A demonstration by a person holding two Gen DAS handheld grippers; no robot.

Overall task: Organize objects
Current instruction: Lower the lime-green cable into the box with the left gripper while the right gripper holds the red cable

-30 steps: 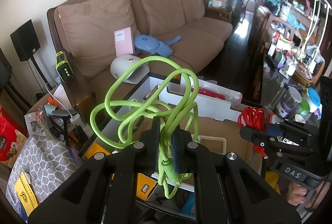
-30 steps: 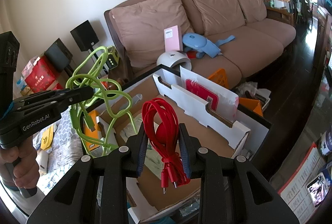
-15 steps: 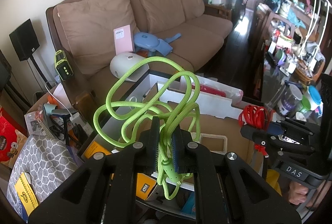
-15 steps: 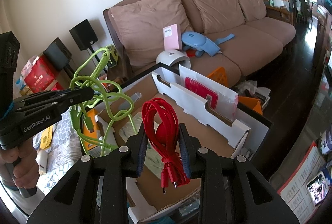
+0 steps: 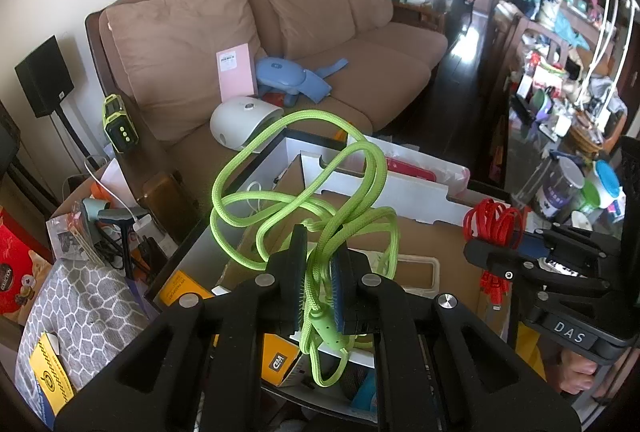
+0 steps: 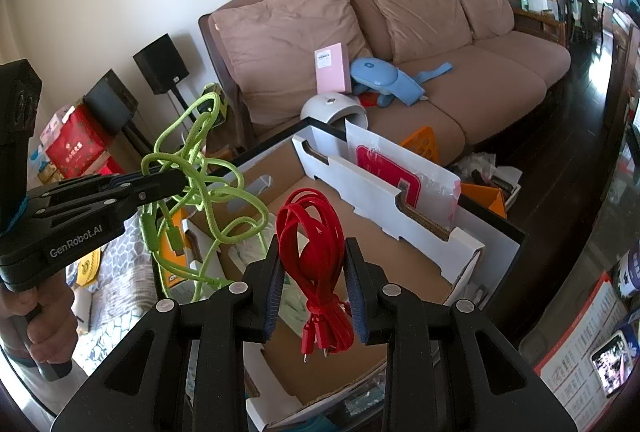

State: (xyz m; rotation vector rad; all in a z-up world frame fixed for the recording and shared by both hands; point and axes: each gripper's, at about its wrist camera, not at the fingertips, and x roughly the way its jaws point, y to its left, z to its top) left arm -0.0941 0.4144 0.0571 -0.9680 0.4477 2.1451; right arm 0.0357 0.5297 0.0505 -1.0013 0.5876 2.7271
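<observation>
We hold both tools tilted downward over the cardboard box (image 6: pixel 404 232). Our left tool (image 5: pixel 319 284) is clamped tight on the green cable (image 5: pixel 304 200), near the box's left end. Our right tool (image 6: pixel 314 288) pinches the red cable (image 6: pixel 316 232) above the box's middle. Our left hand (image 6: pixel 38 328) wraps its handle beside the box.

Right gripper (image 6: pixel 314 278) clamps a coiled red cable (image 6: pixel 316 244) above an open cardboard box (image 6: pixel 420 272)
</observation>
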